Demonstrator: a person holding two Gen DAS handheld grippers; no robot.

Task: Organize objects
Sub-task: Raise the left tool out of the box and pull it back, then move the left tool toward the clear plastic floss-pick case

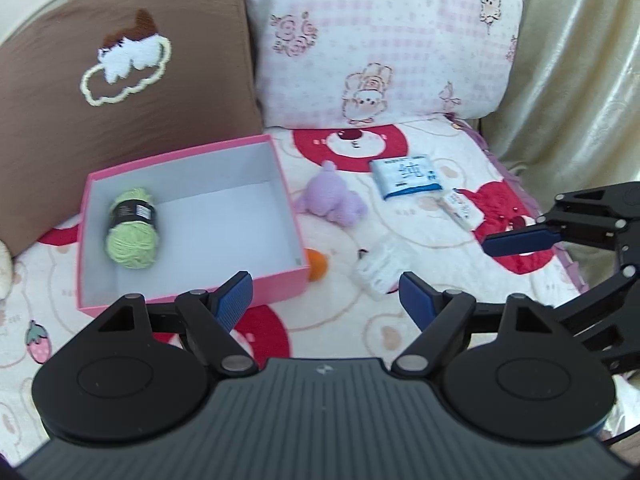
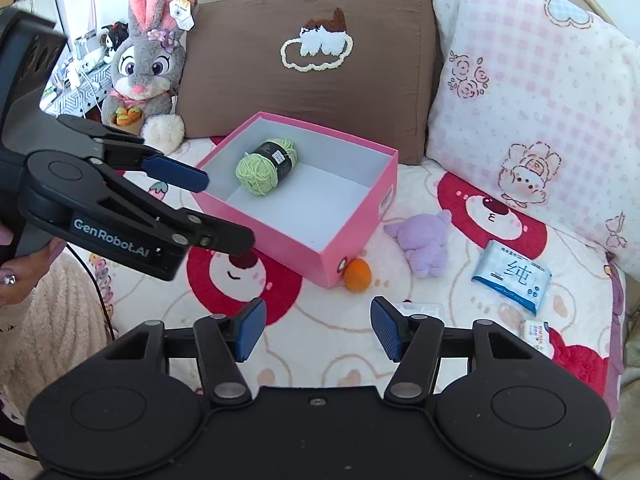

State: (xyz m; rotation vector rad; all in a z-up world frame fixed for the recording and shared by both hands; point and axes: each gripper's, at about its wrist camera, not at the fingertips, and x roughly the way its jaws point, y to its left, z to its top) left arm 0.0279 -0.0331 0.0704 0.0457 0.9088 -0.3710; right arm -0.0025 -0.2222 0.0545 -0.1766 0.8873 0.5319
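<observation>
Both claws released, empty: left claw [image 1: 326,294], right claw [image 2: 318,328]. Green yarn [image 2: 266,170] sits in pink box [image 2: 360,216] on bed [image 2: 320,344].

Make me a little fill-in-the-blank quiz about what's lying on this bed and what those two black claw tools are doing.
1. The only thing inside the pink cardboard box is a ball of green ____.
2. The small orange ball lies on the blanket, touching the box's near ____.
3. The purple plush toy lies between the box and the blue-and-white ____ pack.
4. The left gripper and right gripper are both ____, holding nothing.

Missing words: yarn; corner; tissue; open
</observation>
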